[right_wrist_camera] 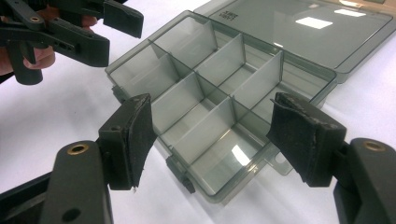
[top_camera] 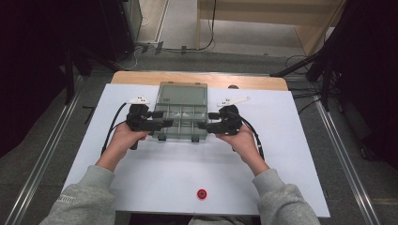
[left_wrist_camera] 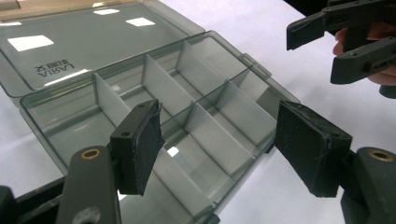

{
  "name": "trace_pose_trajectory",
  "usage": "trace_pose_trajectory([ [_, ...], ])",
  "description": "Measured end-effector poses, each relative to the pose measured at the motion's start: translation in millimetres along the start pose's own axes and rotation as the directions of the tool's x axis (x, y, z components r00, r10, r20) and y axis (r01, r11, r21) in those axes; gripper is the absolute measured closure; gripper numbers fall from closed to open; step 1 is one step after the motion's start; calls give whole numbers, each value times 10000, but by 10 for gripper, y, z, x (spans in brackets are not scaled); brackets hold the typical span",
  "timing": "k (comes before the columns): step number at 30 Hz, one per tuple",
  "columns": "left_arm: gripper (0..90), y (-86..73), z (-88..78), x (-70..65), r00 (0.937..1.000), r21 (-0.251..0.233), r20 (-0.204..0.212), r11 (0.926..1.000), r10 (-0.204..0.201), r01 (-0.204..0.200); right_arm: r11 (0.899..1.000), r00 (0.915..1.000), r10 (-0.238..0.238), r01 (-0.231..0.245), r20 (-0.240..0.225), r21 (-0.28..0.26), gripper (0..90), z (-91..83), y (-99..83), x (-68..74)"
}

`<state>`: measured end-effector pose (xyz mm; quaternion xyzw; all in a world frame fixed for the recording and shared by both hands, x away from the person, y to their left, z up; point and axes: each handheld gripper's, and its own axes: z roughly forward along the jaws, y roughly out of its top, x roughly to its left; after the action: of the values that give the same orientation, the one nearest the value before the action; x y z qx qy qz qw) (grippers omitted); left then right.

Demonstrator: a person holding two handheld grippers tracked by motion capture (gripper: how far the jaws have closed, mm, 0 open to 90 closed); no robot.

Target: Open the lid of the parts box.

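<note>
We hold the left hand-held gripper (top_camera: pixel 164 123) and right hand-held gripper (top_camera: pixel 202 124) open, flanking the open, empty box (top_camera: pixel 182 123) on the counter (top_camera: pixel 155 173), ready to steady it from both sides.

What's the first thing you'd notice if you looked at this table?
A see-through grey organizer box sits in the middle of the white table, its lid flipped open flat behind it and its little compartments empty. The left gripper and the right gripper, both open, point at it from either side. Near the front edge lies a small red round thing.
</note>
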<state>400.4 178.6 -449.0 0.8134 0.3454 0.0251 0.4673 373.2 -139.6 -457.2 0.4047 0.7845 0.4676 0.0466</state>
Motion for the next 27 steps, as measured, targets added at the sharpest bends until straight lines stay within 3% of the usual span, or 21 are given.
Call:
trace_pose_trajectory([
  [11, 314, -97, -69, -135, 9992, 147, 154, 9992, 362, -364, 9994, 9992, -319, 316, -244, -133, 313, -158, -107, 50],
  [27, 314, -261, -171, -278, 9968, 230, 342, 9970, 729, -737, 9972, 9957, -750, 747, -551, -69, 310, -239, -227, 212],
])
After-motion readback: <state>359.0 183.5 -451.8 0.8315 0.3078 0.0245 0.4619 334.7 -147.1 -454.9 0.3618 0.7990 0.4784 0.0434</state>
